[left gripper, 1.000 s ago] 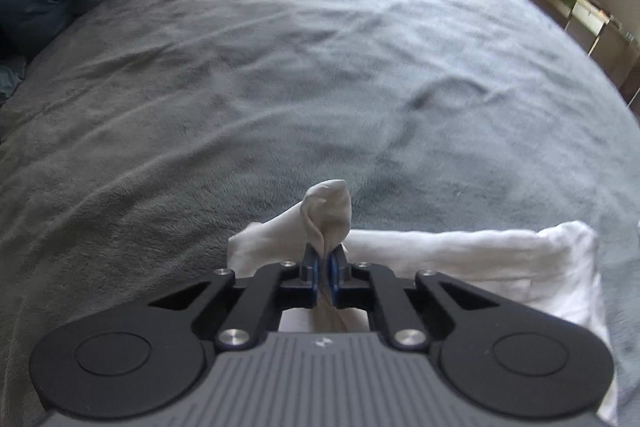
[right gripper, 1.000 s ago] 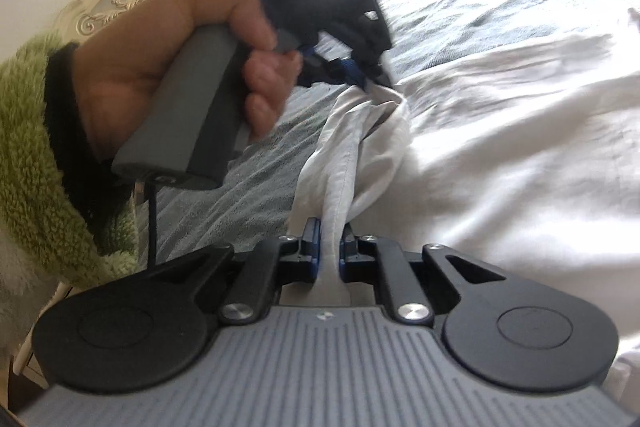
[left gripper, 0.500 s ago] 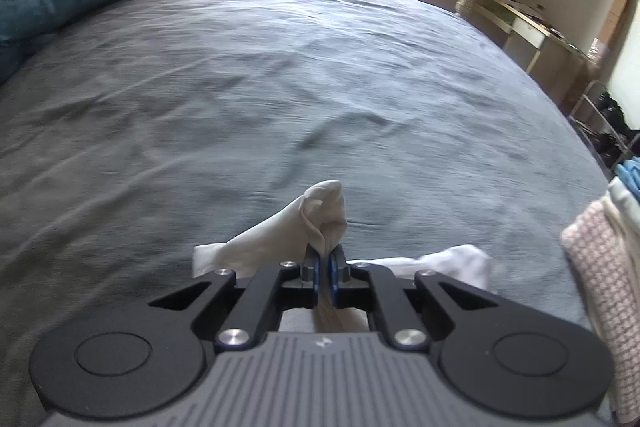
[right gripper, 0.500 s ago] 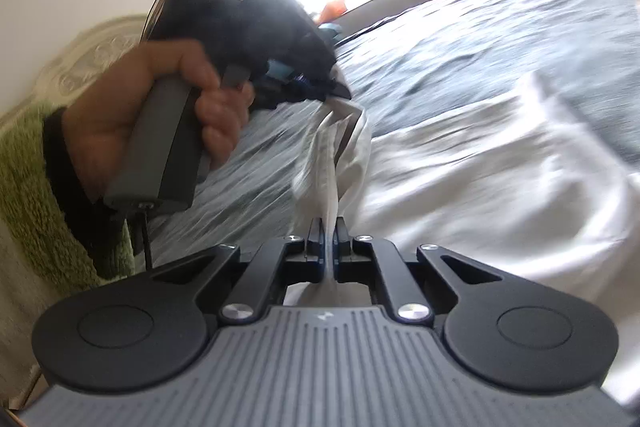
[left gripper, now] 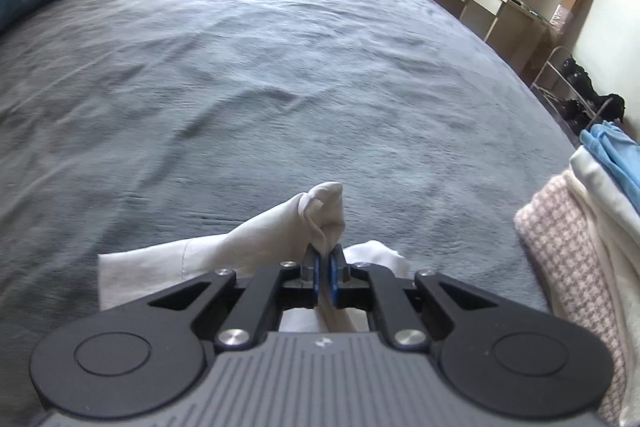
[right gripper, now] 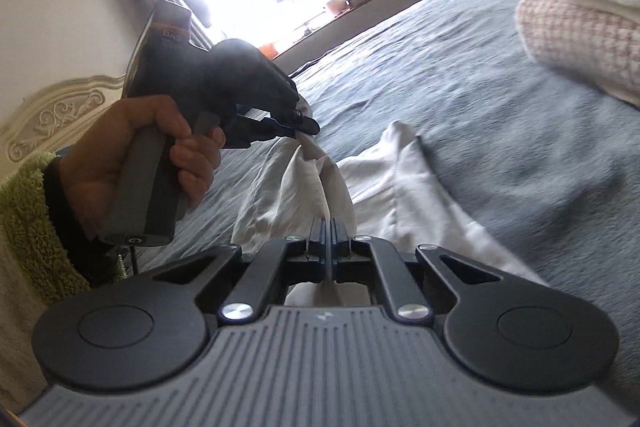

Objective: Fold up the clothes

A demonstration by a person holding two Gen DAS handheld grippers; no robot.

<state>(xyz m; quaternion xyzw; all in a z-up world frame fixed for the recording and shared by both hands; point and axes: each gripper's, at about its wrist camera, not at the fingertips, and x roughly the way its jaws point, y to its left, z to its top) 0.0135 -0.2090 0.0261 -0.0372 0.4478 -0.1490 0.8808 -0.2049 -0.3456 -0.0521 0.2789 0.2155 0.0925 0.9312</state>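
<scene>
Both hands have swung sideways along the bed since a second ago, so the stack of folded clothes [left gripper: 576, 267] now shows at the right edge of the left wrist view, where only grey blanket lay before.

From the left wrist, the left tongs [left gripper: 324, 263] are clamped on a bunched corner of the white garment [left gripper: 240, 247], which puffs up just past the blue pads. Behind the tongs the rest of the cloth lies on the grey bed [left gripper: 280, 67], well short of the stack. To carry this well, I judge the corner should stay pinched deep between the pads, with the hand low enough that the trailing cloth slides flat.

From the right wrist, the right tongs [right gripper: 329, 247] are closed on a thin edge of the same white garment [right gripper: 400, 179], and the left tongs [right gripper: 298, 125] appear ahead in the person's hand [right gripper: 144, 155], gripping the corner next along. Between the two grips the cloth hangs slack and wrinkled. Drawing the hands slightly apart should tighten that edge, so the fold lands straight. One risk, as I read it, is the loose body dragging into a ridge on the fleecy blanket.
</scene>
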